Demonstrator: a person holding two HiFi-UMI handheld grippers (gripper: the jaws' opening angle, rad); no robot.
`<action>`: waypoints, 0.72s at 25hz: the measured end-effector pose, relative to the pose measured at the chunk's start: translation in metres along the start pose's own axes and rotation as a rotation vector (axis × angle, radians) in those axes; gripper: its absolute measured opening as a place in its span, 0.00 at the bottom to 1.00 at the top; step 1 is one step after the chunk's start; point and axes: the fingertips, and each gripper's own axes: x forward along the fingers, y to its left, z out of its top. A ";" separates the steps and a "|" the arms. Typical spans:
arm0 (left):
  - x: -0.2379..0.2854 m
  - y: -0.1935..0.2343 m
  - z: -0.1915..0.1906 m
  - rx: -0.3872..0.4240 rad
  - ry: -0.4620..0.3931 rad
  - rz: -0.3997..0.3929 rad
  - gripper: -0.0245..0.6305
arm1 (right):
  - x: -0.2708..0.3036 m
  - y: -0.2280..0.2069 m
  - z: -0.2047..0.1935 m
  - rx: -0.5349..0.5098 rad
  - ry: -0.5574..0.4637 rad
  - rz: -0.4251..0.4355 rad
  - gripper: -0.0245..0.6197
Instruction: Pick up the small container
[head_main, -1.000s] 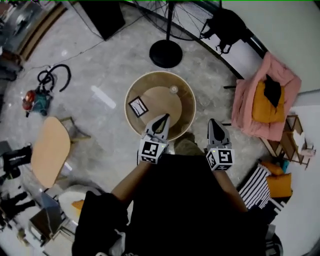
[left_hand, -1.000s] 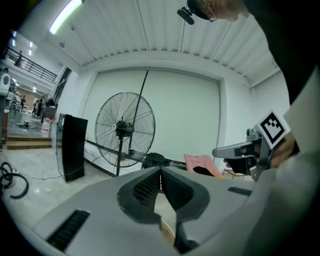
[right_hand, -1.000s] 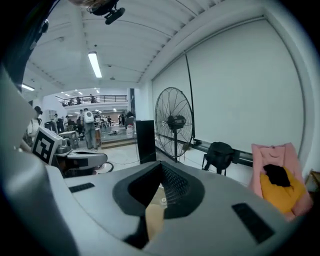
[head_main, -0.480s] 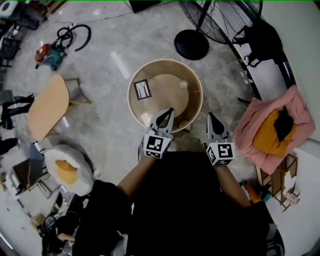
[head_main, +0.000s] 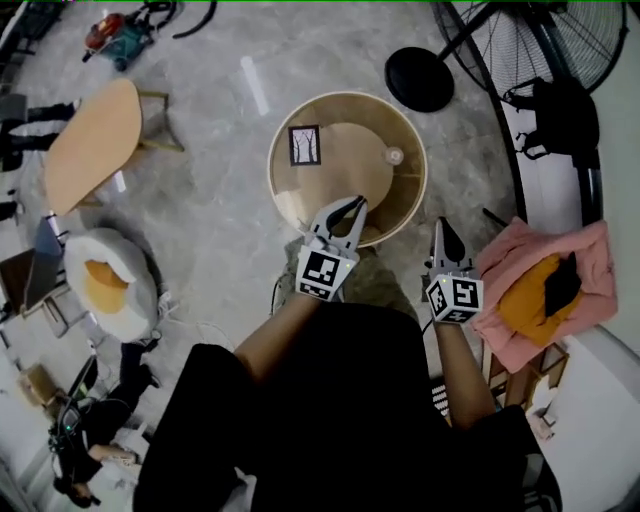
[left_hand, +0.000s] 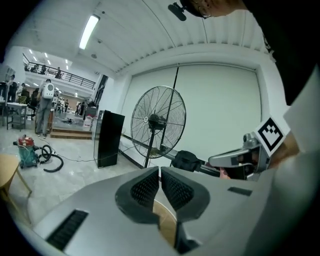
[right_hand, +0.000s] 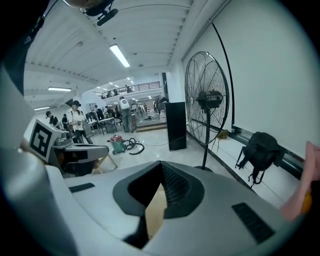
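- The small container (head_main: 394, 155), pale and seemingly clear, stands upright on the round wooden table (head_main: 290, 205). It is at about 2 o'clock from the table's centre, close to the raised rim. Nothing touches it.
- A card (head_main: 304, 145) printed with a dark tree figure lies at about 10 o'clock on the same top, well apart from the container. It should not get in the way of a reach.
- The left gripper (head_main: 352, 205) hangs over the table's near edge at 6 o'clock. Its own view shows the ribbed pads (left_hand: 146, 187) pressed together with nothing between them.
- From the left gripper's tip the container lies at about 1 o'clock, across open tabletop.
- The right gripper (head_main: 440, 225) is just off the rim at roughly 4 o'clock from the table's centre. Its jaws also meet at the tip and hold nothing.
- The container sits at about 11 o'clock from the right gripper. That is the shorter line, so I judge this gripper the likelier one to take it.
- Neither gripper view shows the container, only a slice of wood below the jaws. Both grippers are therefore short of the grasp.
- Both tools seem carried with jaws together for the approach. Whichever one goes in must spread its jaws before it can straddle the container.
- Further out, a fan's base (head_main: 420, 78) stands on the floor at 1 o'clock beyond the table. A pink-draped seat (head_main: 500, 270) sits to the right of the right gripper.
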 end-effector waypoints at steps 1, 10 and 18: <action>0.001 0.007 -0.008 -0.008 0.007 -0.004 0.07 | 0.007 0.005 -0.003 0.007 0.000 -0.006 0.06; 0.042 0.042 -0.087 0.014 0.021 0.003 0.07 | 0.068 0.022 -0.053 0.070 0.023 0.013 0.06; 0.113 0.060 -0.174 0.037 0.121 -0.078 0.22 | 0.115 0.005 -0.110 0.070 0.089 0.021 0.06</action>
